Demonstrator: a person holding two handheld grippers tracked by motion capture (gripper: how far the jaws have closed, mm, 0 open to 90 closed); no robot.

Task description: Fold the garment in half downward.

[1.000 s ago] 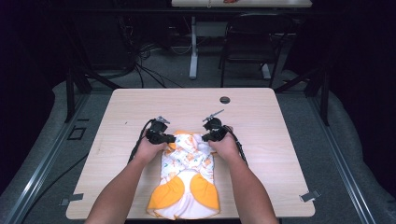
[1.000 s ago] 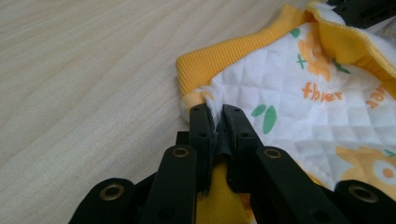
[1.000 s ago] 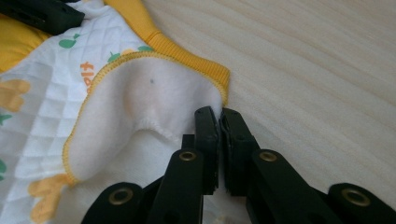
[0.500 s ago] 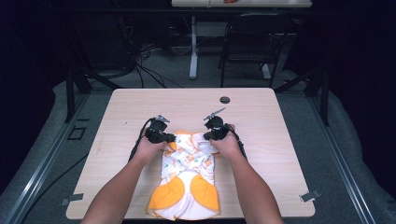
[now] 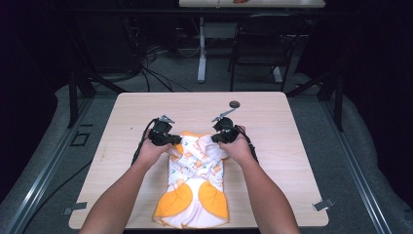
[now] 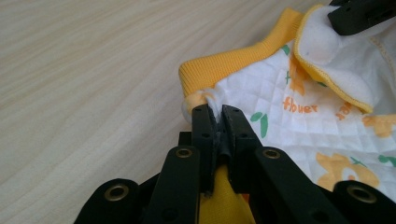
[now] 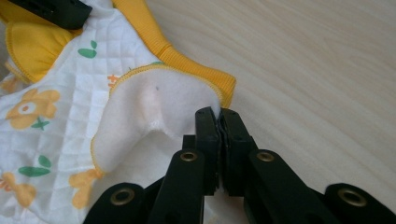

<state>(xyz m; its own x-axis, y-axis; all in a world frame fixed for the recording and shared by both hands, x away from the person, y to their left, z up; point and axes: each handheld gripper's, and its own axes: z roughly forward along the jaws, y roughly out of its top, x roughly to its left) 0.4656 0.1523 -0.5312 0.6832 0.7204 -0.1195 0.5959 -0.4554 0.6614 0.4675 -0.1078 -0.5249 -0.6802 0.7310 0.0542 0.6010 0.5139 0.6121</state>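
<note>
Tongs, left (image 5: pixel 168 140) and right (image 5: pixel 223 136), stayed clamped on the garment (image 5: pixel 195 183) near mid-bench (image 5: pixel 292 161); nothing had shifted, fold pending.

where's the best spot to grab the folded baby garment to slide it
Grip the yellow ribbed band at the far end of the garment, coming in low from the near side: that edge is thick, raised and exposed, and each hand-held gripper is already pinched shut on fabric nearby.

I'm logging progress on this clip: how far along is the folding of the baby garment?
Early to midway, as far as one can judge. Done: the garment lies flat on the table, its flaps crossed over the chest. In hand: the left gripper and right gripper each pinch an upper edge of fabric, jaws shut. Left: the orange lower half lies unfolded at the near edge.
</note>
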